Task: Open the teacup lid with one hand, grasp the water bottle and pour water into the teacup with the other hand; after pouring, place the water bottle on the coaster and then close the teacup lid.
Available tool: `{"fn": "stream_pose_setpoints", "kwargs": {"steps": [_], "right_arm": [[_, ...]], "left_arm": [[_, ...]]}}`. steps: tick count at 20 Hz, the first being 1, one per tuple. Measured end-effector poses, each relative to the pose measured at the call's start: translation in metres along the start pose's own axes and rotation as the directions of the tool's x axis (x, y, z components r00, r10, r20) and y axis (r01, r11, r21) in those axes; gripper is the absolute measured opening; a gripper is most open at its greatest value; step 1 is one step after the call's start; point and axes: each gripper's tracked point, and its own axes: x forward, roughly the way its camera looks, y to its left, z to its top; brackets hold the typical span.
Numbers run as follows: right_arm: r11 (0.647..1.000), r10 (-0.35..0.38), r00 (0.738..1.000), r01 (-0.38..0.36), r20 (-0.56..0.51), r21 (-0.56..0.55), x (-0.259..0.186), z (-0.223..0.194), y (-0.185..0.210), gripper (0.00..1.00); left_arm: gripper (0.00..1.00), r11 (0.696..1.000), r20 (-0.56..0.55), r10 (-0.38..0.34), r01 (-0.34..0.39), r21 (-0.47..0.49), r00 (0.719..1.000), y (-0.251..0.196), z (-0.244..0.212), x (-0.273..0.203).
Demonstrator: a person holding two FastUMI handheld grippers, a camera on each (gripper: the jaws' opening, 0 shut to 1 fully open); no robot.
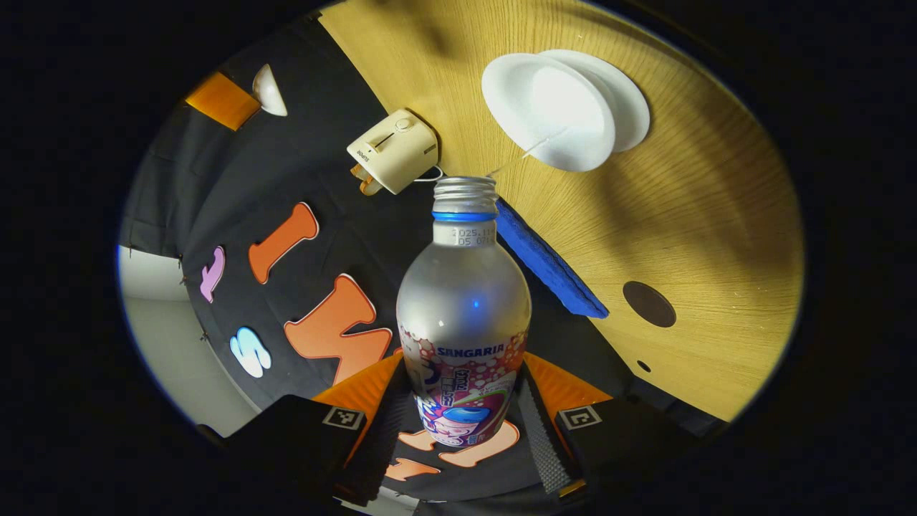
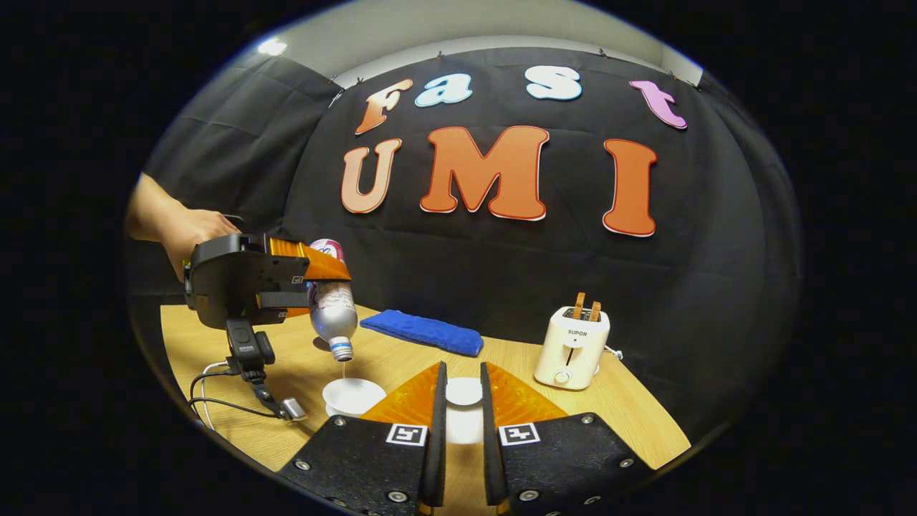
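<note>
My left gripper [image 1: 462, 412] is shut on the lower body of a silver water bottle [image 1: 464, 301] with a printed label. The bottle has no cap and is tipped mouth-down. In the right gripper view a hand holds that gripper [image 2: 315, 276] over the table, and a thin stream runs from the bottle [image 2: 333, 315] into the white teacup [image 2: 352, 396]. The teacup [image 1: 551, 115] stands open on its saucer. My right gripper [image 2: 462, 376] is shut on the white teacup lid [image 2: 464, 392], held just right of the cup. A round dark coaster [image 1: 648, 303] lies on the wooden table.
A folded blue cloth [image 2: 423, 331] lies along the table's back edge, and a cream toaster [image 2: 573, 347] with two slices stands at the back right. Cables [image 2: 215, 390] trail from the left gripper across the table's left side.
</note>
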Motion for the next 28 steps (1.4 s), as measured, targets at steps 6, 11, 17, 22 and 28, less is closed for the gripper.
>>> {"fn": "stream_pose_setpoints", "kwargs": {"steps": [6, 11, 17, 22, 28], "right_arm": [[1.0, 0.01, 1.0, -0.01, -0.001, -0.001, 0.0, 0.0, 0.003, 0.22], [1.0, 0.02, 1.0, -0.02, -0.002, 0.009, 0.003, -0.001, 0.006, 0.22], [0.999, 0.038, 0.999, -0.038, -0.013, 0.006, 0.008, -0.001, 0.014, 0.22], [0.999, 0.053, 0.998, -0.053, -0.016, 0.01, 0.018, 0.003, 0.025, 0.22], [0.998, 0.062, 0.998, -0.062, -0.024, 0.012, 0.032, 0.011, 0.039, 0.22]], "left_arm": [[0.83, 1.0, 0.017, 0.02, -0.02, 0.002, 1.0, 0.008, 0.006, 0.001], [0.83, 0.988, 0.01, 0.026, -0.024, -0.155, 1.0, 0.002, 0.01, -0.001], [0.83, 0.933, -0.03, 0.012, -0.022, -0.358, 0.999, -0.018, -0.006, -0.006], [0.82, 0.778, -0.102, 0.04, -0.095, -0.621, 0.994, -0.023, -0.03, -0.01], [0.82, 0.516, -0.218, 0.086, -0.231, -0.825, 0.972, -0.034, -0.064, -0.013]]}}
